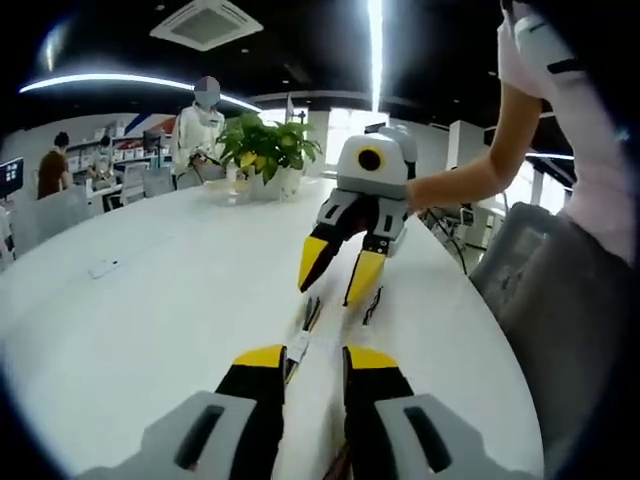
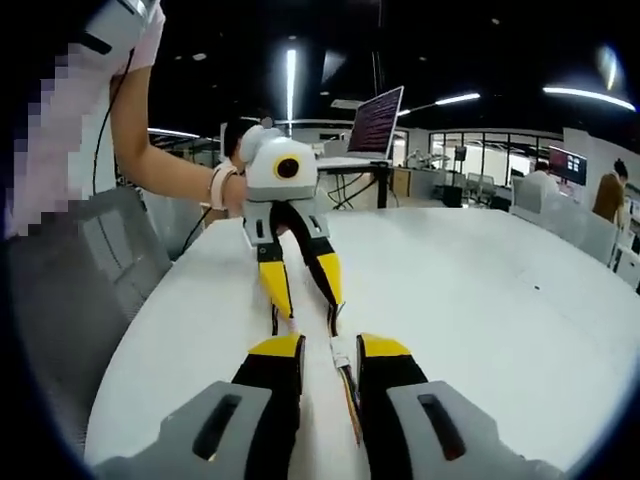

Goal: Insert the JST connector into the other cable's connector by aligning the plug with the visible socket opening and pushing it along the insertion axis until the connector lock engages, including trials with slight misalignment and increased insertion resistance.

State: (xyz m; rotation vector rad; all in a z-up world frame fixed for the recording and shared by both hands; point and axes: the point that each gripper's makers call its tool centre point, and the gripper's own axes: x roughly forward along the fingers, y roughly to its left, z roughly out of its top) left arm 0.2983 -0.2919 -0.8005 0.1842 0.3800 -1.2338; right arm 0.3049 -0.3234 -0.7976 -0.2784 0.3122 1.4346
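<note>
I see the left yellow-tipped gripper (image 1: 315, 362) at lower centre of the left gripper view, jaws narrowly parted. The thin wired cable with white JST connector (image 1: 300, 345) lies between them on the white table (image 1: 150, 320). The right yellow-tipped gripper (image 2: 330, 350), lower centre of its view, is likewise narrow around its cable (image 2: 345, 375).

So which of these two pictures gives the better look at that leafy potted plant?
The left gripper view. The potted plant stands in plain sight at the far side of the white table, beyond the right gripper. The right gripper view faces the other way, toward a laptop.
</note>
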